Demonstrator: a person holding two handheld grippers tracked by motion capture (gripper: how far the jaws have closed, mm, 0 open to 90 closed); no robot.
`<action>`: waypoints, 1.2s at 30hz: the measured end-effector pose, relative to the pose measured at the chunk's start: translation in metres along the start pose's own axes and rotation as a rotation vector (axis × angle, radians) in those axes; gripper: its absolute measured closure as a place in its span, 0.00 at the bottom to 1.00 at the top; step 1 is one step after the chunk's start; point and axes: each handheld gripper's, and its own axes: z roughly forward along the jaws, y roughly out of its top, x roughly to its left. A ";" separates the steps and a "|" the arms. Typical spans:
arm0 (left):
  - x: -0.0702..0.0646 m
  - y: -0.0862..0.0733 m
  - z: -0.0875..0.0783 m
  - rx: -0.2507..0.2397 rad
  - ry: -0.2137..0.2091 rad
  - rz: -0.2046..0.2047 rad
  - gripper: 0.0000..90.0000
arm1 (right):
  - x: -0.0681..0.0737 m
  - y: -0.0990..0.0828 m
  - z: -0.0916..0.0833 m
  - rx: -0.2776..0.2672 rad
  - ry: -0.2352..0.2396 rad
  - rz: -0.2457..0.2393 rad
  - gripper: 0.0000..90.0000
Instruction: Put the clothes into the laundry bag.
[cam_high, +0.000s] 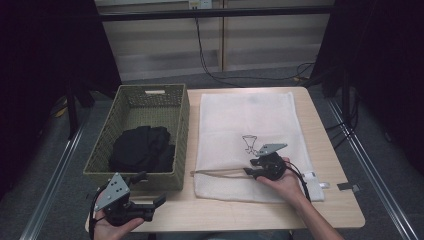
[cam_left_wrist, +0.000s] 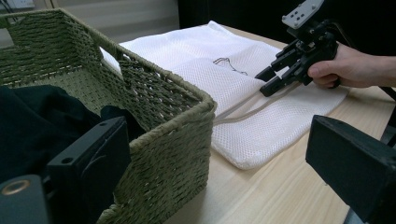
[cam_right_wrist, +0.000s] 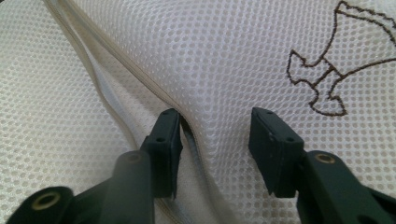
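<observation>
On the tabletop (cam_high: 330, 150), beside the basket (cam_high: 177, 125), the mesh laundry bag (cam_high: 240, 115) lies flat. The right gripper (cam_right_wrist: 215, 135) is half spread astride its zipper-edge fold; only the upper layer should be pinched. The left gripper (cam_high: 150, 202) is held spread, empty.

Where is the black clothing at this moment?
In the high view, the black clothing lies inside the green woven basket, on the table's left side, beside the white mesh bag and just beyond the left gripper.
</observation>
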 end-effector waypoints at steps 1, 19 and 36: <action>0.000 0.000 0.000 -0.001 0.001 0.000 0.07 | -0.001 0.000 0.001 -0.009 0.003 -0.002 0.67; 0.002 0.000 0.001 0.011 0.006 -0.003 0.07 | -0.005 -0.002 -0.001 -0.014 -0.015 0.010 0.85; 0.004 0.000 0.000 0.013 0.015 -0.005 0.07 | -0.010 0.000 -0.003 -0.034 0.001 0.046 0.97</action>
